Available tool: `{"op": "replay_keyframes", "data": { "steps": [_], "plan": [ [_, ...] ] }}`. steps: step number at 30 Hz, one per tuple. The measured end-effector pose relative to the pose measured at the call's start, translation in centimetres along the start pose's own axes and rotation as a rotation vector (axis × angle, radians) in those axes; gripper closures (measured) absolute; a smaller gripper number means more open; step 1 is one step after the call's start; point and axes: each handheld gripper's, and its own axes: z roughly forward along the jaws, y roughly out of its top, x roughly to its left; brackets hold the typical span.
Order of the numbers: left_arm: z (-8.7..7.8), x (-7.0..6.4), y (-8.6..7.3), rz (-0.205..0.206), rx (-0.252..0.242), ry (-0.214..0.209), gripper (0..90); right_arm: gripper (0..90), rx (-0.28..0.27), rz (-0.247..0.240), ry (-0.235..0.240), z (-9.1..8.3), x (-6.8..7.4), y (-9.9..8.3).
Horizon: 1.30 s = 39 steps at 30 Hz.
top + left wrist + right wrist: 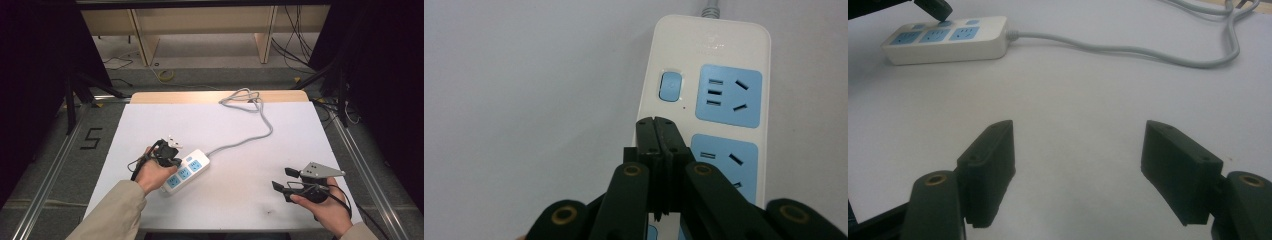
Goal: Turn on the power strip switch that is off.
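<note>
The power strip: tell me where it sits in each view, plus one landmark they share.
High view: power strip lies left of centre, by the left hand-held gripper.
Left gripper view: right half, past the shut jaws.
Right gripper view: upper left, far from the open jaws.
Shared landmark: its grey cable.

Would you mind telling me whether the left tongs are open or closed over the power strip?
Closed: the left tongs have both black jaws pressed together, empty, above the white plastic power strip with blue sockets, near its switch.
</note>
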Motion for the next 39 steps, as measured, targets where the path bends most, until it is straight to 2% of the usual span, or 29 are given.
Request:
{"op": "replay_keyframes", "data": {
  "steps": [39],
  "plan": [
    [0.25,-0.25,0.21,-0.011,0.029,0.024,90.0,29.9,-0.002,-0.004,0.001,-0.01,0.05,0.00]
  ]
}}
